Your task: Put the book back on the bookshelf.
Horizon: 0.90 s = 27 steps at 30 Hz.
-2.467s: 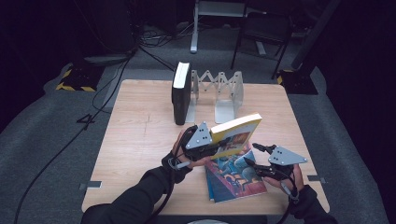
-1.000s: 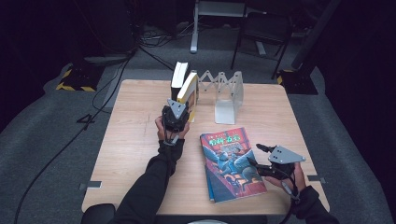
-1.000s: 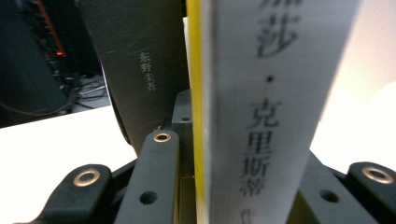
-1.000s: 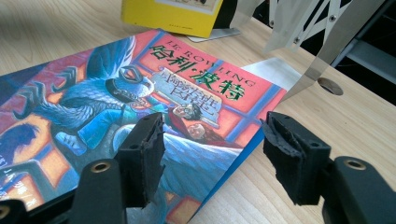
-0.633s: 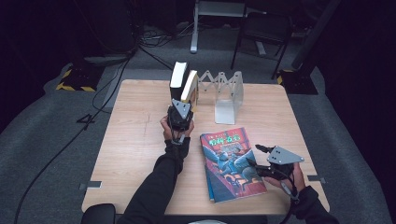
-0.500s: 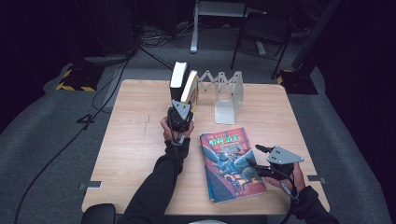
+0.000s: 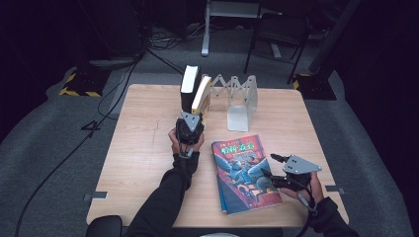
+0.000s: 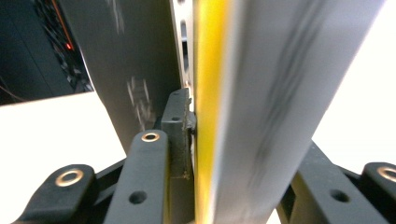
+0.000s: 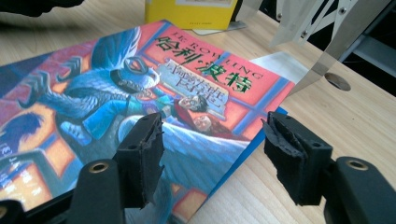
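Note:
A yellow-spined book (image 7: 201, 95) stands on end at the back of the table, leaning against a thick black book (image 7: 189, 85). My left gripper (image 7: 189, 127) is shut on the yellow book's lower edge. In the left gripper view the yellow spine (image 8: 205, 93) sits between the jaws, with the black book (image 8: 126, 70) just to its left. A colourful illustrated book (image 7: 245, 170) lies flat near the front right. My right gripper (image 7: 273, 168) hovers open at its right edge. The right gripper view has the open jaws straddling that book's (image 9: 140, 93) blue edge, gripping nothing.
A metal accordion book rack (image 7: 238, 96) stands behind the flat book, its plates and white base (image 9: 322, 37) close ahead in the right gripper view. The wooden table (image 7: 143, 128) has bare room on its left half. Chairs and cables lie on the floor beyond.
My left gripper carried the yellow book from above the flat book to the back and stood it against the black book. The right gripper stayed put.

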Available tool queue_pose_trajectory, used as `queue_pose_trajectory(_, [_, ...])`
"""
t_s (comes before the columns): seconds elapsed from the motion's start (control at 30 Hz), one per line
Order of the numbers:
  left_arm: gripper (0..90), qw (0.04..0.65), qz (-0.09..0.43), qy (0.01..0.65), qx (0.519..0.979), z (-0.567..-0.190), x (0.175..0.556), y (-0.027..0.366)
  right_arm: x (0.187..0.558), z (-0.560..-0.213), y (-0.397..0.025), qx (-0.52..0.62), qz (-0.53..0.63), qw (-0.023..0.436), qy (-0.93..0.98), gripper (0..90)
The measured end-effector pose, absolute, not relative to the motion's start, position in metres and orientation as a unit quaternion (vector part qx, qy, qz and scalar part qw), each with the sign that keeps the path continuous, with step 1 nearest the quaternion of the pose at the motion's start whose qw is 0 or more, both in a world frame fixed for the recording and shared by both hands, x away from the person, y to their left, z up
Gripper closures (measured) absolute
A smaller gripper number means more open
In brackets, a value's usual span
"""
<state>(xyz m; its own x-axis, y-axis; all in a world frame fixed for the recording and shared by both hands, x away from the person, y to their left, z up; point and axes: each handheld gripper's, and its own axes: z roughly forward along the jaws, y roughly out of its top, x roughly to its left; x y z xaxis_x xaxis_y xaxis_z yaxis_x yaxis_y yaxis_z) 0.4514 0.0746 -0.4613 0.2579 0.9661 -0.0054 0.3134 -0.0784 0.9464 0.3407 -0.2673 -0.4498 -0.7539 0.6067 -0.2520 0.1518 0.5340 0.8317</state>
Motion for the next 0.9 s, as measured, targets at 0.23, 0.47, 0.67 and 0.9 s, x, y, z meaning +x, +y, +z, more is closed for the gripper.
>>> queue_pose_trajectory(0.23, [72.8,0.453,0.334,0.511,0.65,-0.481,0.447,0.076,0.34,-0.452,-0.268,0.226,0.421,0.264,0.838,37.5])
queue_pose_trajectory(0.47, [75.0,0.43,0.361,0.518,0.645,-0.479,0.452,0.065,0.34,-0.453,-0.266,0.226,0.421,0.263,0.838,37.5])
queue_pose_trajectory(0.67, [74.6,0.433,0.353,0.531,0.637,-0.478,0.464,0.059,0.341,-0.453,-0.267,0.226,0.421,0.262,0.839,37.5])
queue_pose_trajectory(0.9, [69.7,0.451,0.326,0.529,0.641,-0.477,0.462,0.063,0.341,-0.453,-0.269,0.227,0.421,0.259,0.839,37.1])
